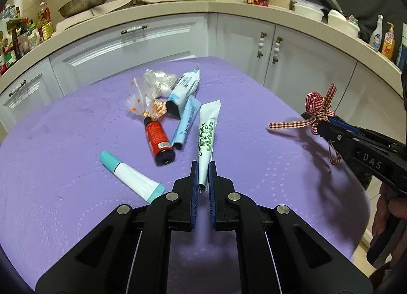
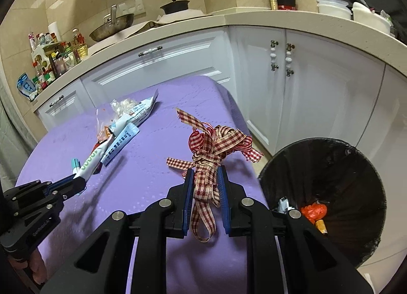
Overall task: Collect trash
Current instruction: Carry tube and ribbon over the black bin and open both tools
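While both grippers are loaded, nothing has yet been dropped from them. Nearest in the left wrist view, the left gripper [image 1: 203, 166] has its jaws nearly closed on the lower end of a white tube with green lettering [image 1: 207, 131]. In the right wrist view, the right gripper [image 2: 205, 174] has its jaws pinched narrowly around a knotted red checked ribbon [image 2: 216, 146], lifted clear of the purple tabletop [image 2: 142, 174].

Just beyond, a teal-capped tube [image 1: 129, 177], a red bottle [image 1: 159, 138], a pale blue tube [image 1: 185, 122], a blue and white pouch [image 1: 184, 90] and crumpled clear wrappers [image 1: 150, 90] remain on the tabletop, so most of the collecting seems left to do.

Beside the tabletop on the right stands a black-lined bin [image 2: 356, 166]. At its bottom lie an orange scrap [image 2: 314, 211], a small yellow piece and something silvery.
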### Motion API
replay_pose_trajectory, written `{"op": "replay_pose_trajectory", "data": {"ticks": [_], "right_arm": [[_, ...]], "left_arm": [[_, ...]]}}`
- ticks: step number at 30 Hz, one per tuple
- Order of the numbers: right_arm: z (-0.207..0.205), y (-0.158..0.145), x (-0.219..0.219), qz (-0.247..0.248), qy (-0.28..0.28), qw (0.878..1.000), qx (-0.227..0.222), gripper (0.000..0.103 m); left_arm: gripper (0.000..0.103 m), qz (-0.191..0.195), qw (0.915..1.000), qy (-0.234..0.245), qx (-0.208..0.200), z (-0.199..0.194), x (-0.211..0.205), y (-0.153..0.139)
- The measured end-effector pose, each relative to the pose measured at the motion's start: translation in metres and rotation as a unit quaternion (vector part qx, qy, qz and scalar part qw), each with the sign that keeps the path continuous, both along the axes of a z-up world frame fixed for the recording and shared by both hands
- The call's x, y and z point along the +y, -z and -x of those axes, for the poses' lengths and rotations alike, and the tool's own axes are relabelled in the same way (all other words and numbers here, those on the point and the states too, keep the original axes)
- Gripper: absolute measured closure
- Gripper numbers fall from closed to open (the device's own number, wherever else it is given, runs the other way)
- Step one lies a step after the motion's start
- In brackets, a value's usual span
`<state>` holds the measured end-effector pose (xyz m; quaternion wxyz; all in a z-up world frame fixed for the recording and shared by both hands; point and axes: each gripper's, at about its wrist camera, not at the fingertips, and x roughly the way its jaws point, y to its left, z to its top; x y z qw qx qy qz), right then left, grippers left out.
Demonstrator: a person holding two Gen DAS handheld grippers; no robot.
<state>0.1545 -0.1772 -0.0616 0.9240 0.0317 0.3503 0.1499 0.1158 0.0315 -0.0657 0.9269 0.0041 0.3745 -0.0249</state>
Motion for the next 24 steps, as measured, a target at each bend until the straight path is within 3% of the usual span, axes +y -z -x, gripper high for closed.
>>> {"op": "replay_pose_trajectory", "data": {"ticks": [24], "right_arm": [[0.026, -0.007, -0.111, 0.017, 0.127, 0.992, -0.019, 0.083]], "left_arm": [[0.096, 0.013, 0.9941, 0.102, -0.033, -0.017, -0.113, -0.013]]}}
